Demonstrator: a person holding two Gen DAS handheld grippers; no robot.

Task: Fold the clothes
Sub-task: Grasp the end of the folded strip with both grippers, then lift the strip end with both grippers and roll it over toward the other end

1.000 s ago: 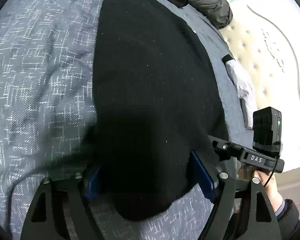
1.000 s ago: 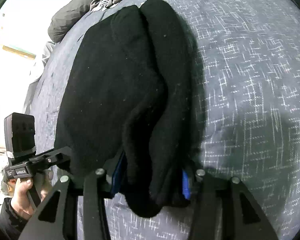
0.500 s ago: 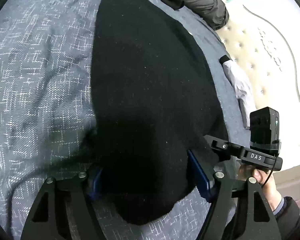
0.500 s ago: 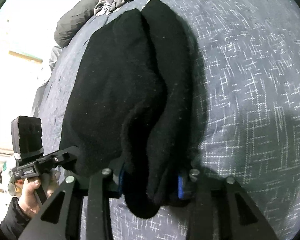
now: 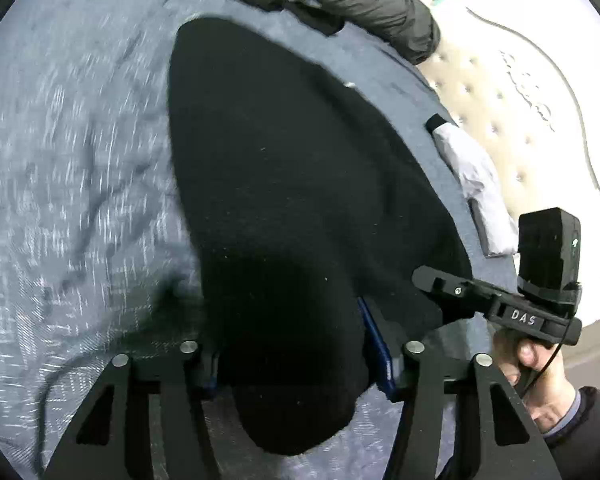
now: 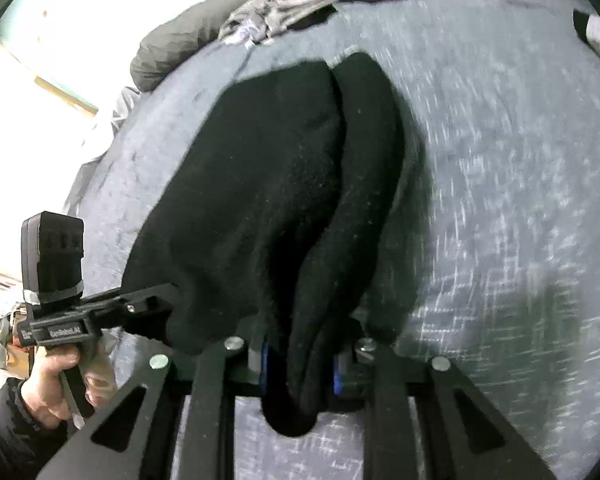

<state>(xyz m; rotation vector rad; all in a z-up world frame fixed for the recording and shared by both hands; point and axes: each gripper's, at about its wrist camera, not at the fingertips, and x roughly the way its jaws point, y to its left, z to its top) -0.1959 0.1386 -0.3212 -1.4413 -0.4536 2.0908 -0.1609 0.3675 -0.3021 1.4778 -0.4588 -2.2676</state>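
Observation:
A black garment (image 5: 300, 184) lies lengthwise on a grey-blue bedspread (image 5: 60, 168), its near end bunched up. My left gripper (image 5: 296, 364) has that near end between its blue pads (image 5: 376, 352); the jaws are closing and the cloth fills the gap. In the right wrist view the black garment (image 6: 268, 200) shows a long fold on its right side. My right gripper (image 6: 300, 366) is closing on this folded near corner, and its pads (image 6: 265, 364) squeeze the cloth. Each view shows the other gripper held by a hand (image 5: 540, 372) at the garment's edge.
A heap of dark and grey clothes (image 5: 380, 8) lies at the far end of the bed. A pale grey cloth (image 5: 476, 176) rests along the right edge beside a cream tufted headboard (image 5: 500, 92). Bare bedspread (image 6: 500, 200) stretches on either side of the garment.
Both pairs of jaws have narrowed onto the cloth. Both grippers have risen, lifting the garment's near end off the bedspread, and more of the far heap shows.

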